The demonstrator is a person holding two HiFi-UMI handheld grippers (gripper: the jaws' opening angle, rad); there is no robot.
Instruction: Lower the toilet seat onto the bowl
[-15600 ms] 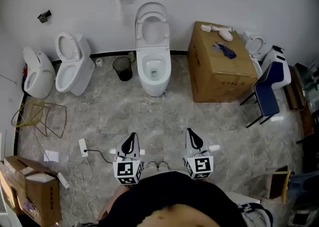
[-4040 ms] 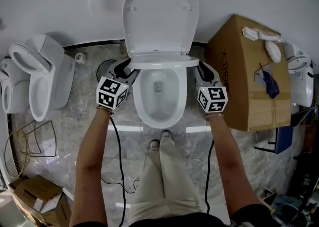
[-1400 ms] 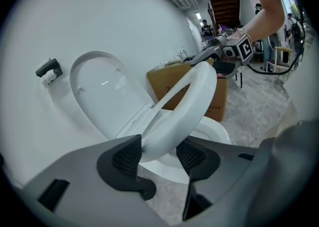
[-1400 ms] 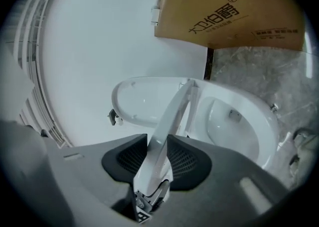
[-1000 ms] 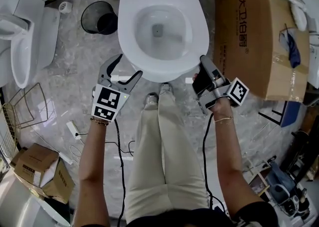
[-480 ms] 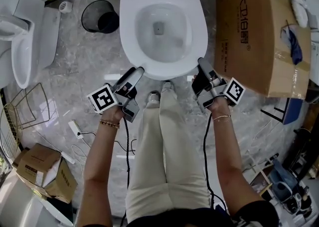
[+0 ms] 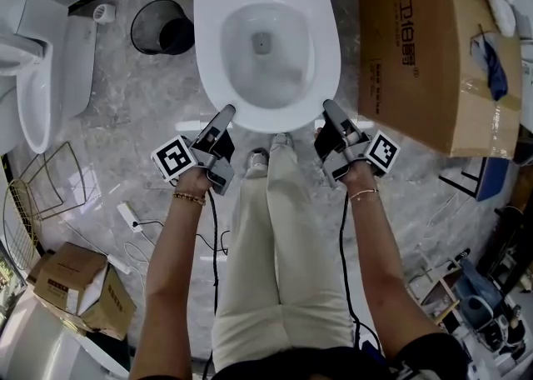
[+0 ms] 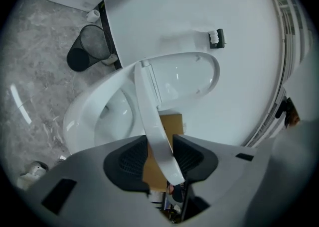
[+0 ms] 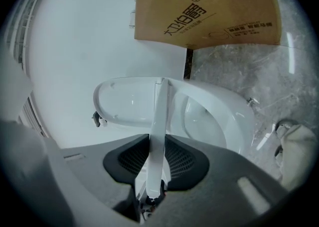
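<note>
Presently, step in hand: final lowering of the toilet seat [image 7: 266, 120], with the lid [image 8: 184, 74] left upright behind.

- Toilet seat: gripped at its front rim on both sides. In both gripper views it is tilted above the bowl [image 8: 84, 116], with a gap showing under it, so it is judged not yet seated.
- Left gripper [image 7: 226, 113]: jaws have just been closing; the seat's edge lies between them and the pads meet it on both faces.
- Right gripper [image 7: 327, 109]: jaws narrow, clamped on the seat's edge.
- Hand pose: both forearms reach forward either side of the person's legs. The grippers point at the bowl's front, roughly level, with marker cubes turned outward.
- Next move calls for: an even, slow descent on both sides until the rim meets the bowl, then release.
- Nearby: cardboard box [image 7: 433, 45] to the right, wastebasket [image 7: 166, 28] to the left.
</note>
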